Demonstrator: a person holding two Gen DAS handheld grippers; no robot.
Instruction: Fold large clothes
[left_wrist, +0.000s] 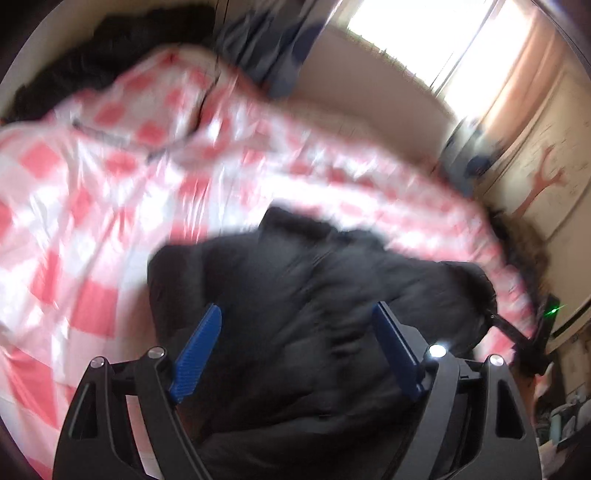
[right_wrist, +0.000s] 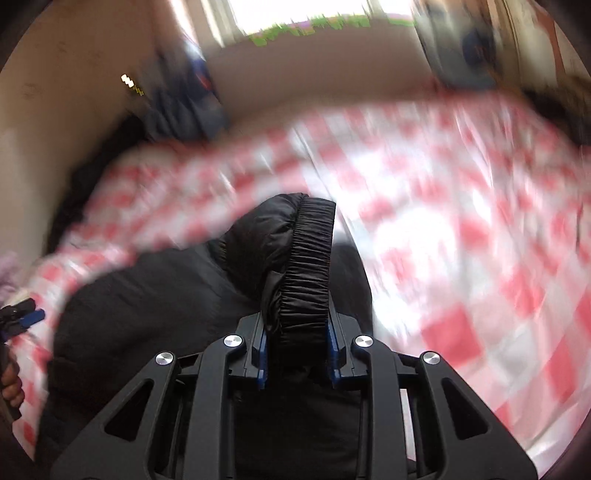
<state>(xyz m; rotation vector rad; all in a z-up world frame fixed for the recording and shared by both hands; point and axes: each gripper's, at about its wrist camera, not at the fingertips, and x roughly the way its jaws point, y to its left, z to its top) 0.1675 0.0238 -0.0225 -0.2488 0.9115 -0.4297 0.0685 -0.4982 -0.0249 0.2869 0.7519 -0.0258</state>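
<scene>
A black padded jacket (left_wrist: 314, 295) lies on a bed with a pink-and-white checked cover (left_wrist: 92, 192). My left gripper (left_wrist: 295, 314) is open just above the jacket, its blue fingers (left_wrist: 199, 350) wide apart and empty. My right gripper (right_wrist: 297, 332) is shut on the jacket's sleeve by its gathered elastic cuff (right_wrist: 306, 266), which stands up between the jaws. The jacket body (right_wrist: 147, 314) spreads to the left in the right wrist view. The left gripper (right_wrist: 22, 317) shows there at the far left edge. Both views are motion-blurred.
The checked cover (right_wrist: 461, 240) fills most of the bed. A bright window (left_wrist: 424, 40) and a beige wall lie beyond it. Dark blue clothing (left_wrist: 266, 40) hangs at the back. Dark fabric (left_wrist: 92, 48) sits at the bed's far corner. A cabinet with a sticker (left_wrist: 543, 177) stands right.
</scene>
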